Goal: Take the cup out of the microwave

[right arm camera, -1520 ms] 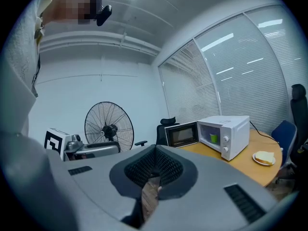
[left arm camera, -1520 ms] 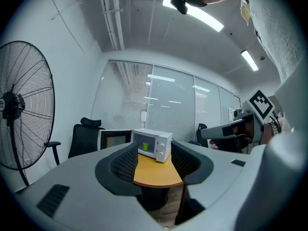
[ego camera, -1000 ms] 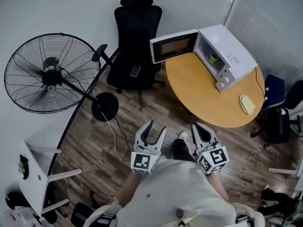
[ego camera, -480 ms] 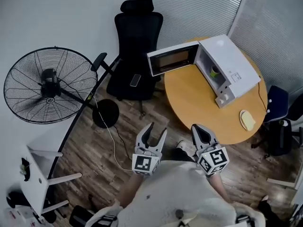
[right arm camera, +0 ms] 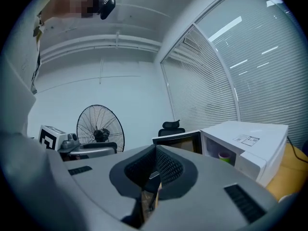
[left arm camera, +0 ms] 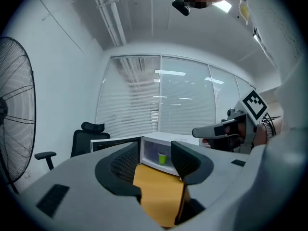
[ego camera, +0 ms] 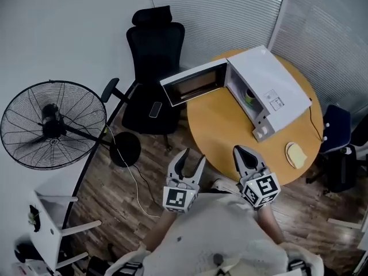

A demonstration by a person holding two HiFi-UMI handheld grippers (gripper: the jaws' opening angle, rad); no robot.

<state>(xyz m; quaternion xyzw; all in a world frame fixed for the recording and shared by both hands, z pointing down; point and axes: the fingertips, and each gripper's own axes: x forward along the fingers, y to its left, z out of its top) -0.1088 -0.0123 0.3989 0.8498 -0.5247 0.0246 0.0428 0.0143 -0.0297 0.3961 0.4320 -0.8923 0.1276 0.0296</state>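
A white microwave stands on the round wooden table with its door swung wide open. Inside it sits a small green cup, also seen in the left gripper view and the right gripper view. My left gripper is held near the table's front edge, jaws apart and empty, pointing at the microwave cavity. My right gripper is beside it, over the table edge, jaws shut on nothing. Both are well short of the microwave.
A black office chair with a phone on its seat stands left of the table. A large floor fan is further left, its cable on the floor. A pale yellow object lies on the table's right side.
Both grippers have come forward toward the table, which now lies right ahead of them. Their jaws stand as before.
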